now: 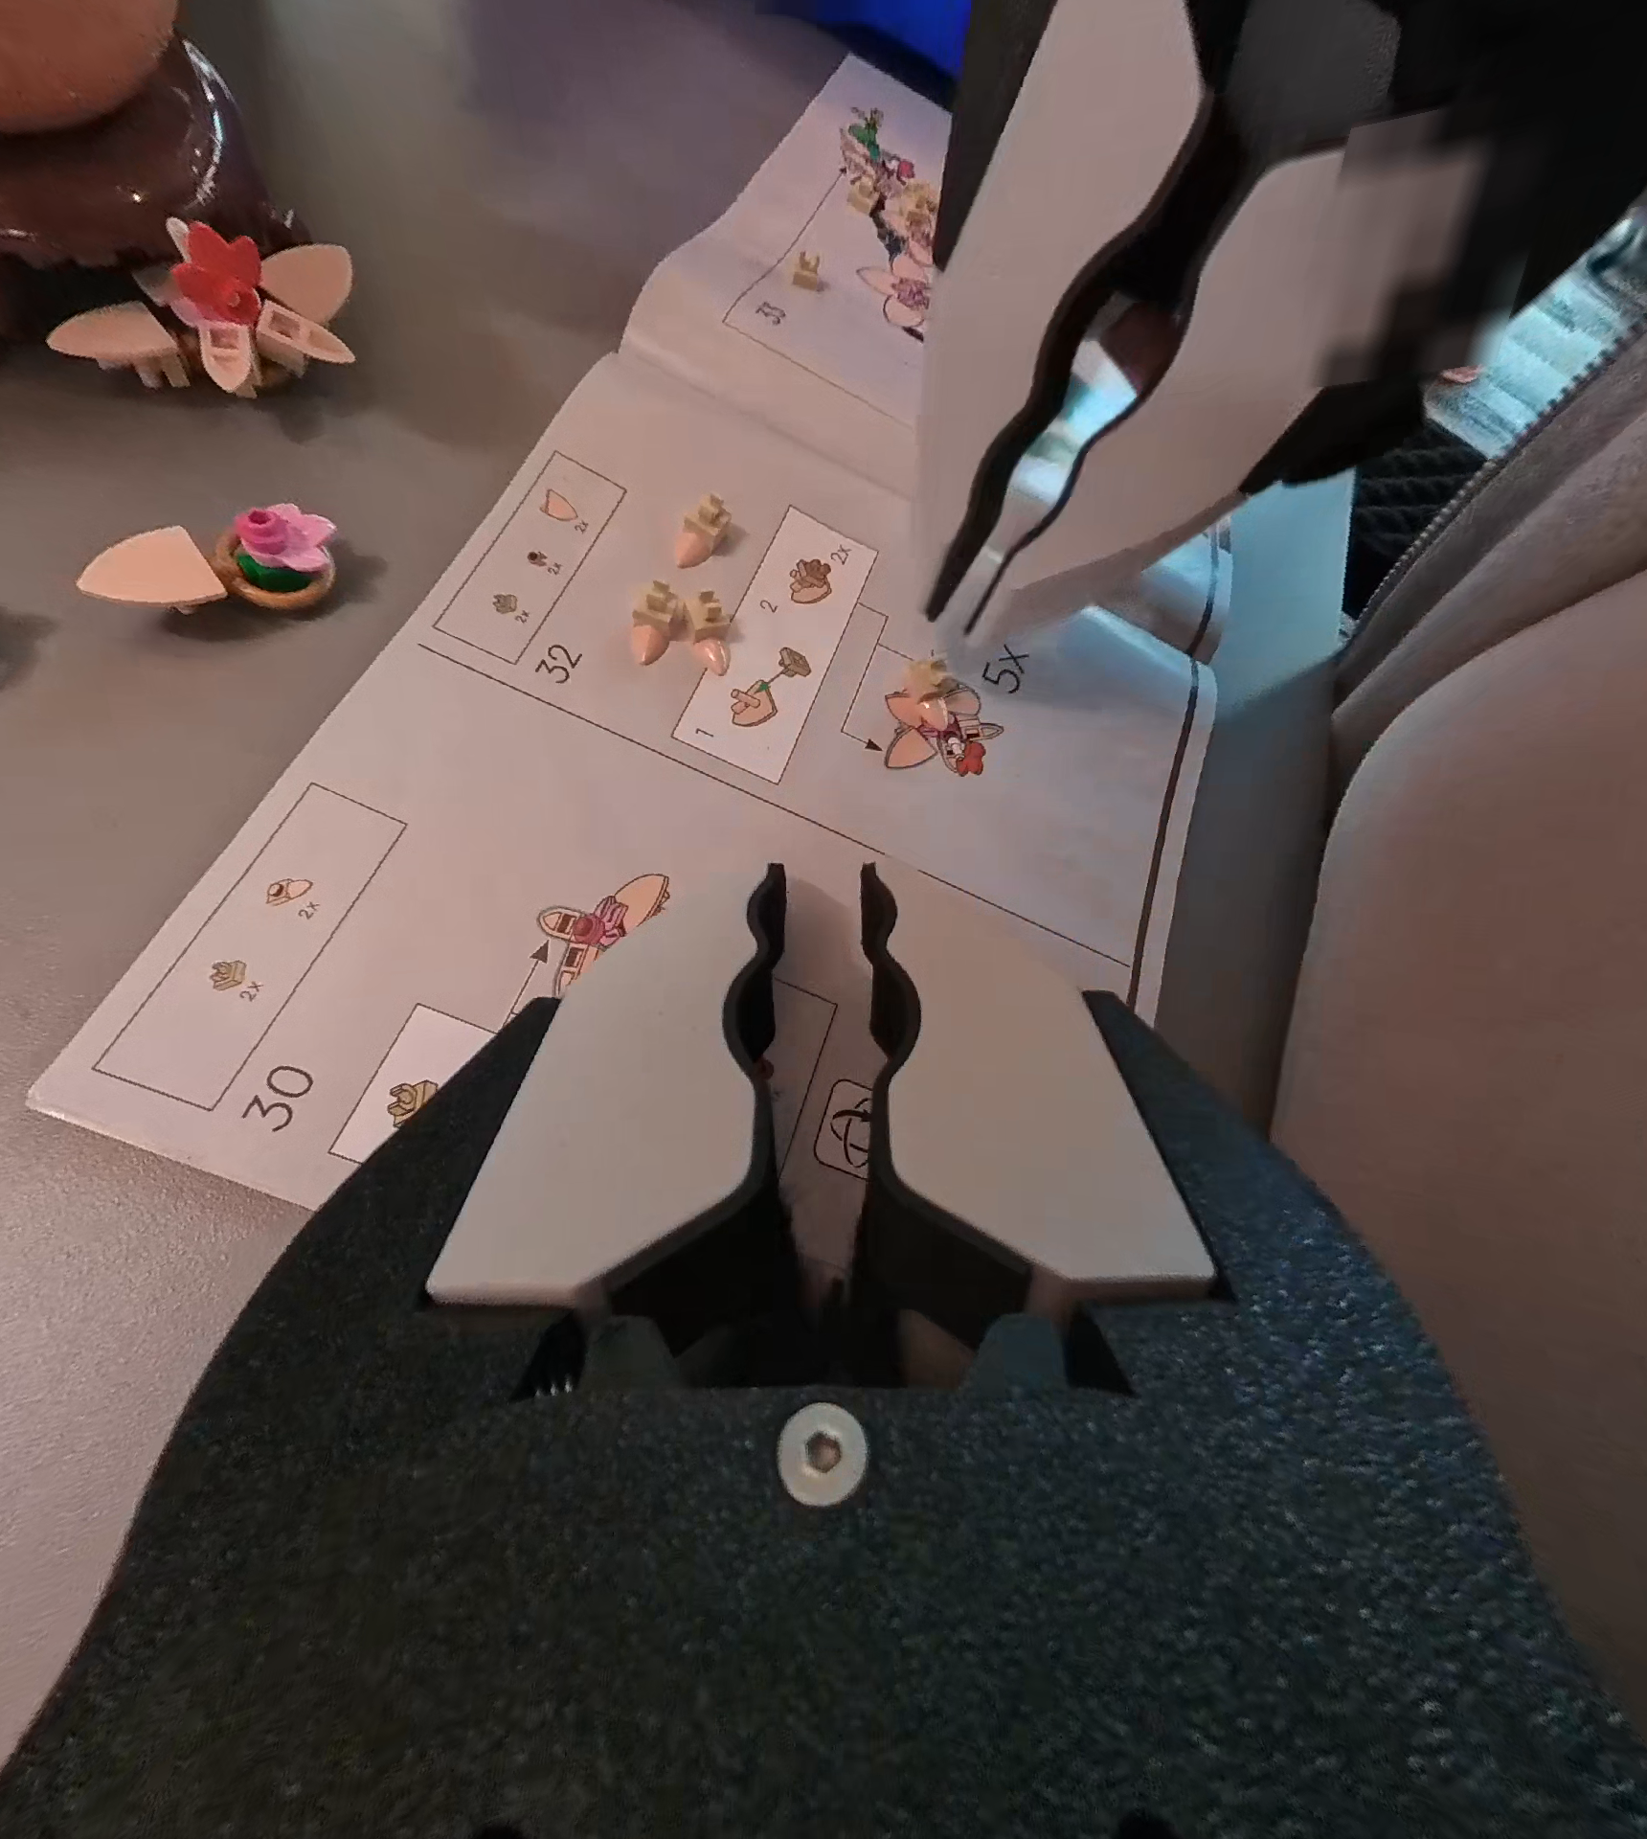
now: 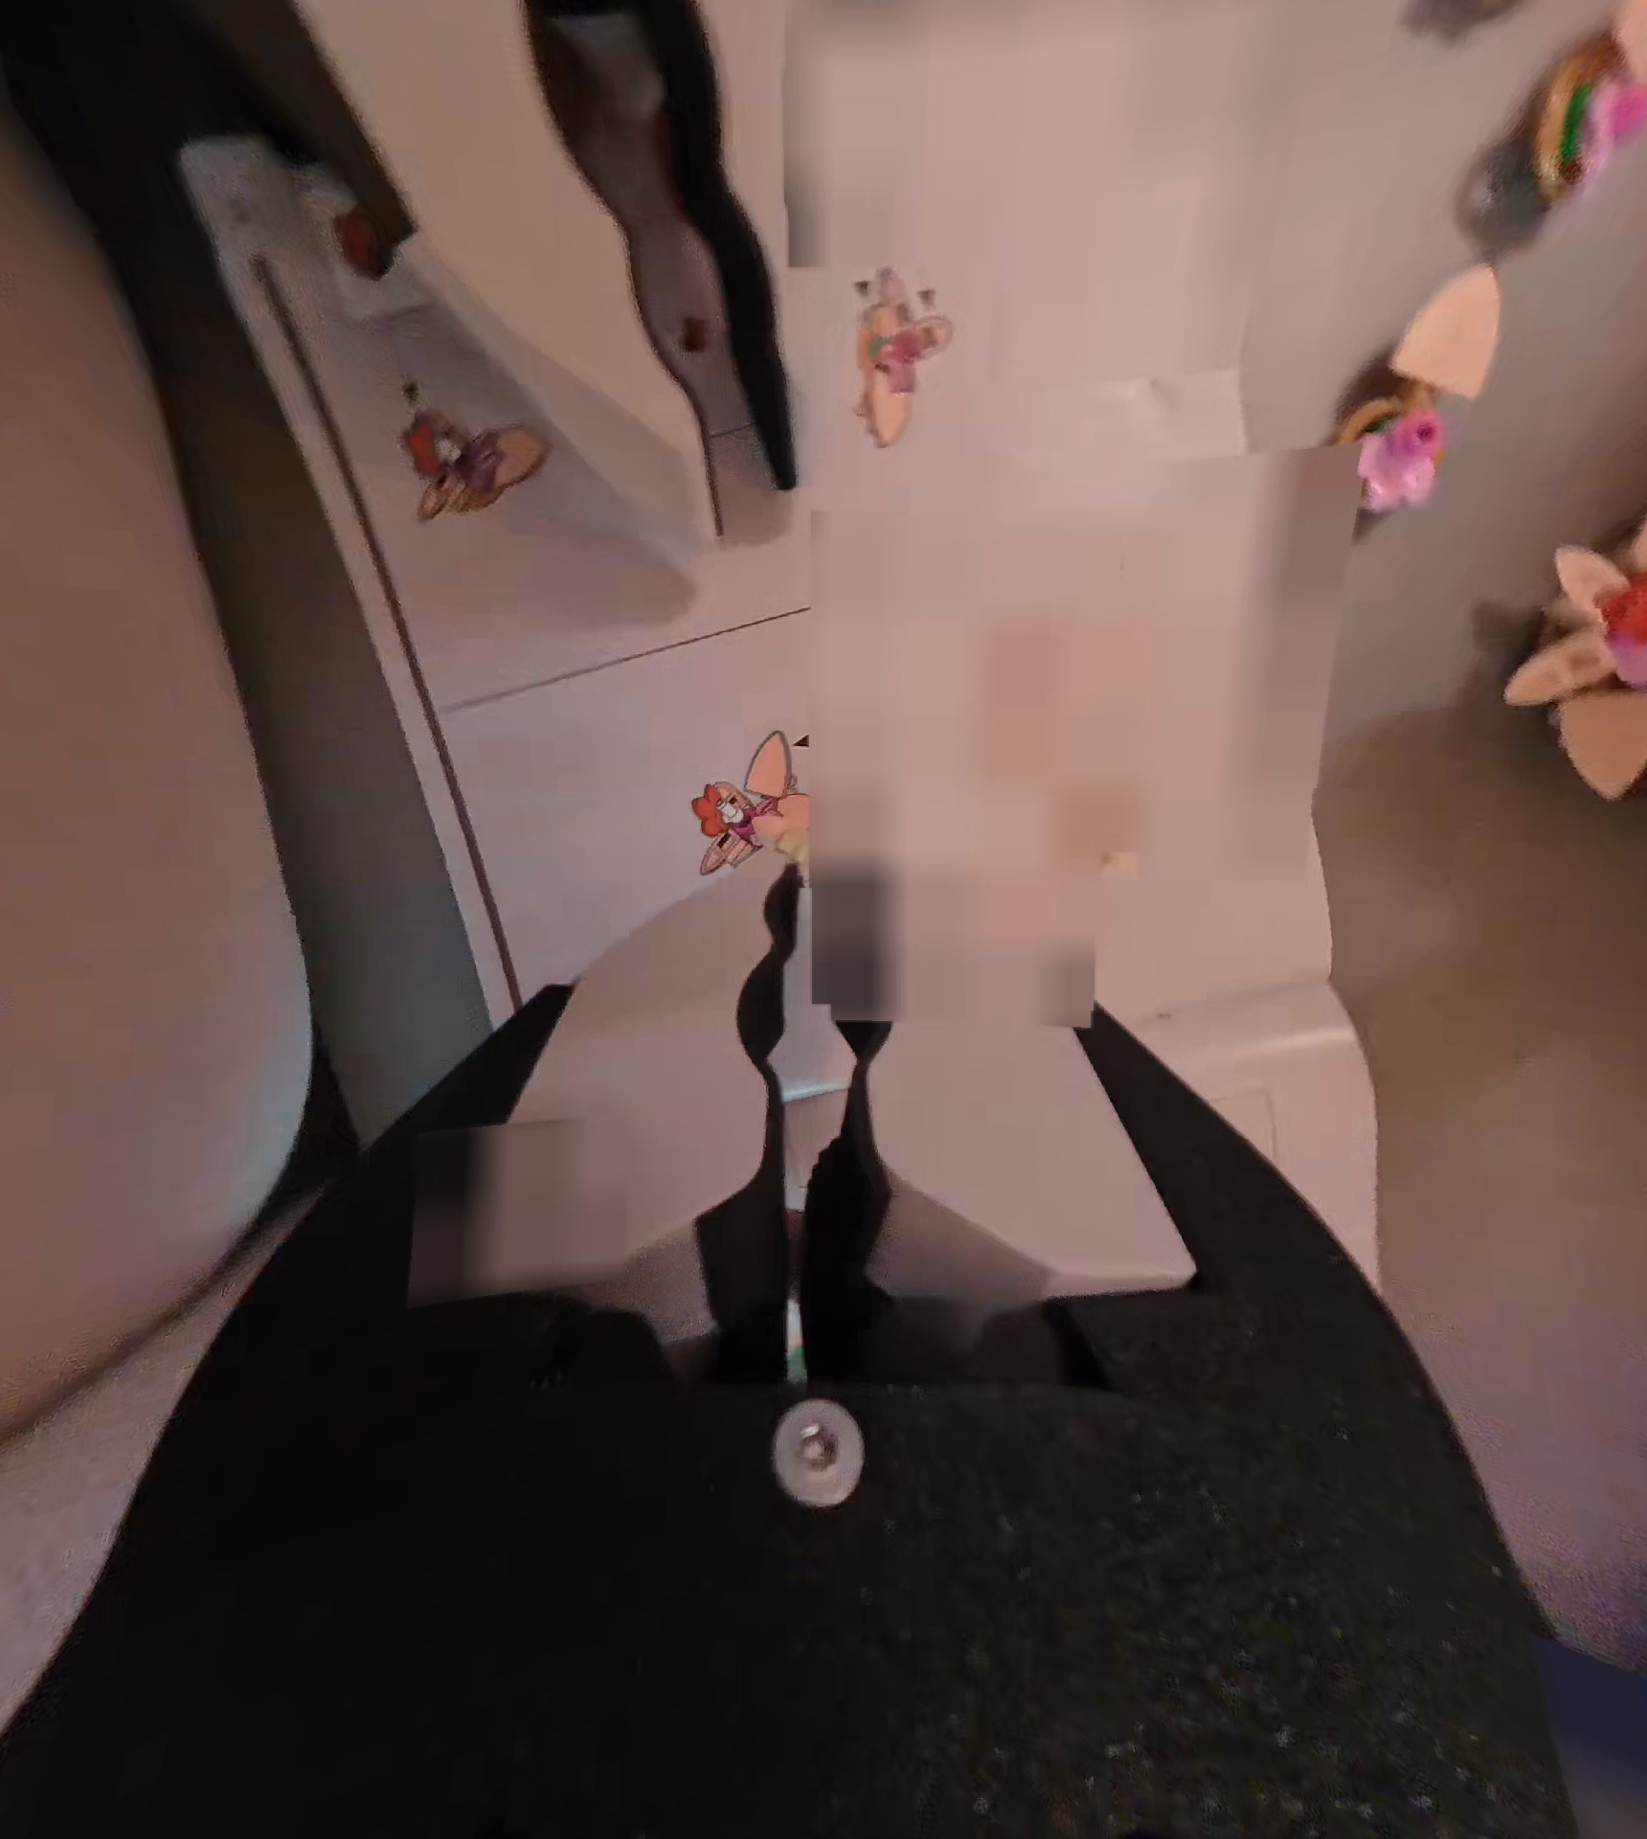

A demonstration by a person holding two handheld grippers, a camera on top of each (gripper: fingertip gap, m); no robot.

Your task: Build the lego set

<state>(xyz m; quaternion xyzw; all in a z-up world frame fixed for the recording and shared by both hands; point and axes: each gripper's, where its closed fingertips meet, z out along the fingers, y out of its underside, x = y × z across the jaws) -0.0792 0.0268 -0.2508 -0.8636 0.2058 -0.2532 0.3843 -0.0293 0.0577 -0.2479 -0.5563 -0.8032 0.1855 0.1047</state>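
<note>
The left gripper (image 1: 824, 876) hangs over the booklet (image 1: 501, 846), jaws slightly spread with nothing between them. Toward 1 o'clock the right gripper (image 1: 959, 622) comes down with its jaws nearly pressed together, tips just over a small petal piece (image 1: 929, 697); contact cannot be told. At 11 o'clock three loose petal pieces (image 1: 680, 607) lie on the page. Farther, at 10 o'clock on the table (image 1: 103, 896), sits a ring flower (image 1: 277, 557) with one petal, then an assembled flower (image 1: 223, 299).
</note>
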